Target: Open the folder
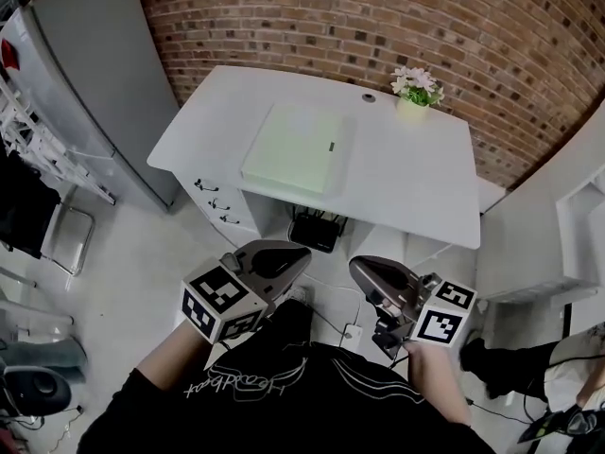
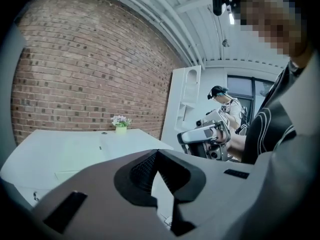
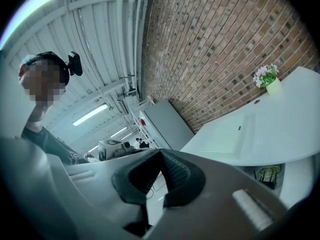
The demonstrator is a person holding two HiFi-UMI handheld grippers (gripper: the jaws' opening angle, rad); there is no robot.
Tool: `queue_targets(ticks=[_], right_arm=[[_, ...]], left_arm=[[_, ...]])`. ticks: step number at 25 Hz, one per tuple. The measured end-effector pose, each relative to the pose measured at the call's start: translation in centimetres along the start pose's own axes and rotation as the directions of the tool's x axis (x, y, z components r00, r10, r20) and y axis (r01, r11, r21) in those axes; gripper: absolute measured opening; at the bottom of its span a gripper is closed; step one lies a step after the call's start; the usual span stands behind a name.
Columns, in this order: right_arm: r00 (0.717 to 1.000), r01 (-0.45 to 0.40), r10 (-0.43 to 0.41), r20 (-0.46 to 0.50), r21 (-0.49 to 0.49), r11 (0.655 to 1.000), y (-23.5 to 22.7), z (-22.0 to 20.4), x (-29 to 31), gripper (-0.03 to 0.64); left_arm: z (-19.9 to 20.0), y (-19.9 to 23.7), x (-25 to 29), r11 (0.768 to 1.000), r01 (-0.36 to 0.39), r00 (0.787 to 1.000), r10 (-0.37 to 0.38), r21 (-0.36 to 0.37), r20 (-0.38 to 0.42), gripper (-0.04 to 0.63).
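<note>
A pale green folder (image 1: 295, 149) lies closed and flat on the white desk (image 1: 406, 187), near its middle. It also shows in the left gripper view (image 2: 75, 156) and the right gripper view (image 3: 225, 136). My left gripper (image 1: 299, 254) and right gripper (image 1: 358, 269) are held side by side close to my body, over the floor and well short of the desk's front edge. Both point toward the desk. The left gripper's (image 2: 159, 154) jaws are shut with nothing in them. The right gripper's (image 3: 161, 154) jaws meet at the tip, also with nothing held.
A small pot of flowers (image 1: 414, 91) stands at the desk's far right, against the brick wall. Drawers (image 1: 219, 204) and a black box (image 1: 317, 230) sit under the desk, with cables on the floor. A grey cabinet (image 1: 85, 83) stands left, white furniture (image 1: 581, 225) right.
</note>
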State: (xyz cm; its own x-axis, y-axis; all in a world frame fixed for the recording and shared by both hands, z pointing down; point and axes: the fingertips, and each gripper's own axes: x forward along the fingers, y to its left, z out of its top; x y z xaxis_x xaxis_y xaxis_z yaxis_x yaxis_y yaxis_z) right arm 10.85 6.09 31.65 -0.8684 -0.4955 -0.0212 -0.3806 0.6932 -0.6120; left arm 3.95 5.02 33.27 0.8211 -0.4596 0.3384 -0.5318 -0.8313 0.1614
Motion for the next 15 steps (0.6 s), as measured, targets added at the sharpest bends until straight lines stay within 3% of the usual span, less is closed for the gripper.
queue_targets(ticks=[15], right_arm=[[0.995,0.088,-0.091,0.029,0.111,0.990,-8.3,1.9,3.6,0.003]], left_arm=[[-0.6,9.1,5.6,0.993,0.000,0.984,0.021,0.120,-0.174,0.003]])
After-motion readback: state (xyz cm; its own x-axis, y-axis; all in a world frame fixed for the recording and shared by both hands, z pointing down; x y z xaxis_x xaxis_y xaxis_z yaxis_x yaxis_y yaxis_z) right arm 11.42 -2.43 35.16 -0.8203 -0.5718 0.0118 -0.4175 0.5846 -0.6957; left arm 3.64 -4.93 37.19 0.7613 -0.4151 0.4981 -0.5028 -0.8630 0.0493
